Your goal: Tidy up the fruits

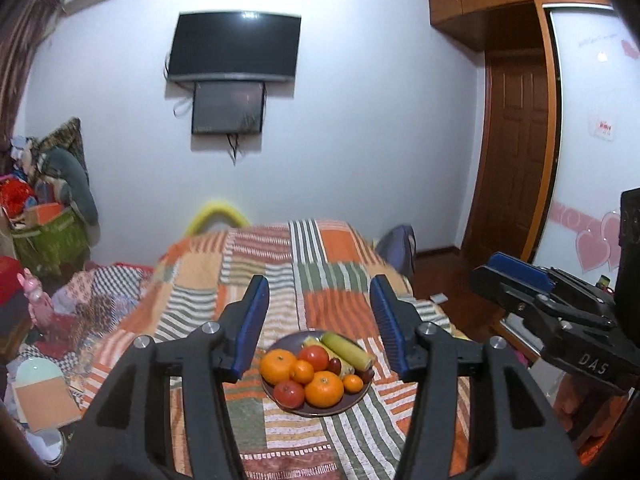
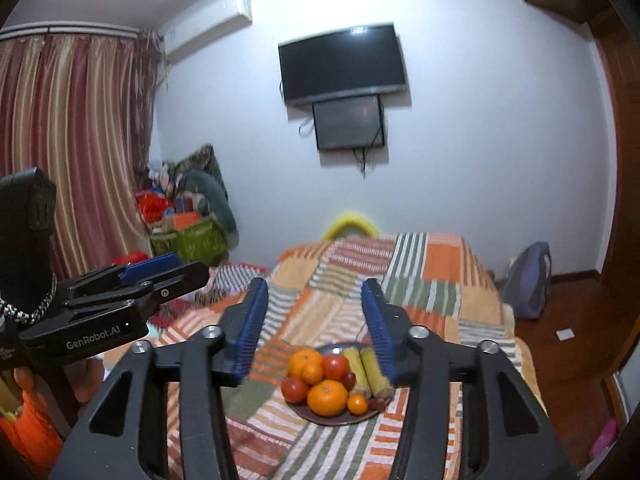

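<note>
A dark plate (image 1: 318, 411) sits on the patchwork bedspread (image 1: 272, 272), piled with oranges (image 1: 324, 389), red tomatoes (image 1: 289, 394), small dark red fruits and two ears of corn (image 1: 347, 350). My left gripper (image 1: 320, 316) is open and empty, held above and short of the plate. In the right wrist view the same plate (image 2: 320, 417) holds the oranges (image 2: 327, 398), tomatoes (image 2: 295, 390) and corn (image 2: 370, 372). My right gripper (image 2: 315, 318) is open and empty, also above the near side of the plate. Each gripper shows at the edge of the other's view.
The bed fills the middle of the room. A cluttered pile of clothes and a green basket (image 2: 188, 240) stand at the left by the curtain (image 2: 72, 140). A TV (image 1: 235, 46) hangs on the far wall. A wooden door (image 1: 516, 152) and wardrobe are right.
</note>
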